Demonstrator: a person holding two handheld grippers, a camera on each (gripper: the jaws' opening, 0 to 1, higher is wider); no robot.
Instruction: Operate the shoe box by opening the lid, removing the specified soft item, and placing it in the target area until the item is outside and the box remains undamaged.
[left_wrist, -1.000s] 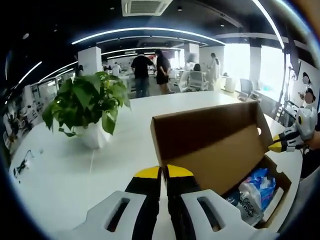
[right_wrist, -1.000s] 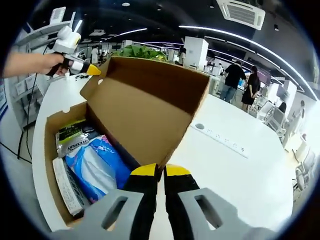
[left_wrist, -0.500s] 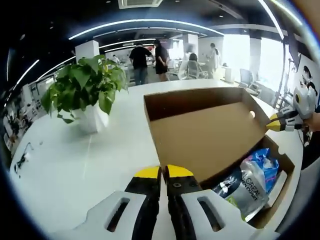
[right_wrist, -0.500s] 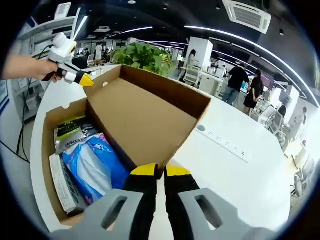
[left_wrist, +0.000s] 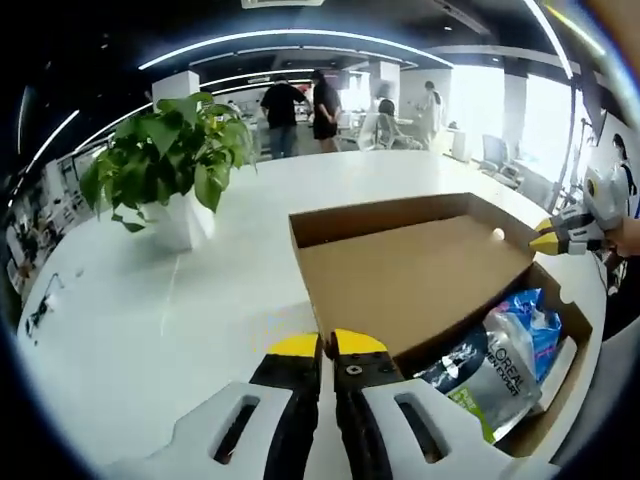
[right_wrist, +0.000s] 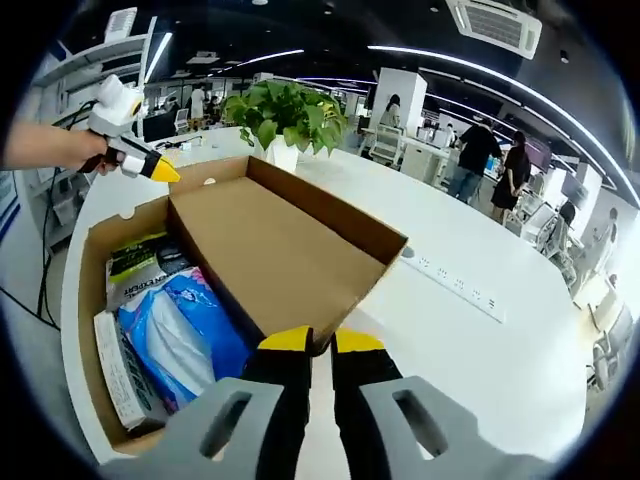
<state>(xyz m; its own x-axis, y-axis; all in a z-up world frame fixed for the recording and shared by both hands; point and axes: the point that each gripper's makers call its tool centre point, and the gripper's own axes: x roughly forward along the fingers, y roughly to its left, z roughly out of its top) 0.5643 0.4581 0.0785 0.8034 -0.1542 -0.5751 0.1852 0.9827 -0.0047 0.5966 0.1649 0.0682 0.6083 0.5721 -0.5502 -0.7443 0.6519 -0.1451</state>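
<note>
At frame bottom centre: left gripper (left_wrist: 327, 345) and right gripper (right_wrist: 310, 340), jaws together, each clamped on the lid (right_wrist: 270, 250) edge.
Shoe box (right_wrist: 95, 300) open, lid tilted back; blue soft pack (right_wrist: 185, 330) inside.

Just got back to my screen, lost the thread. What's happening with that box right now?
A person is holding the shoe box open with a gripper in each hand. The left gripper and the right gripper each pinch a corner of the lid, which is folded right back, nearly flat over the white table. Inside lie a blue soft pack and other packets; nothing has been lifted out yet. A potted plant stands on the table beyond the box.
</note>
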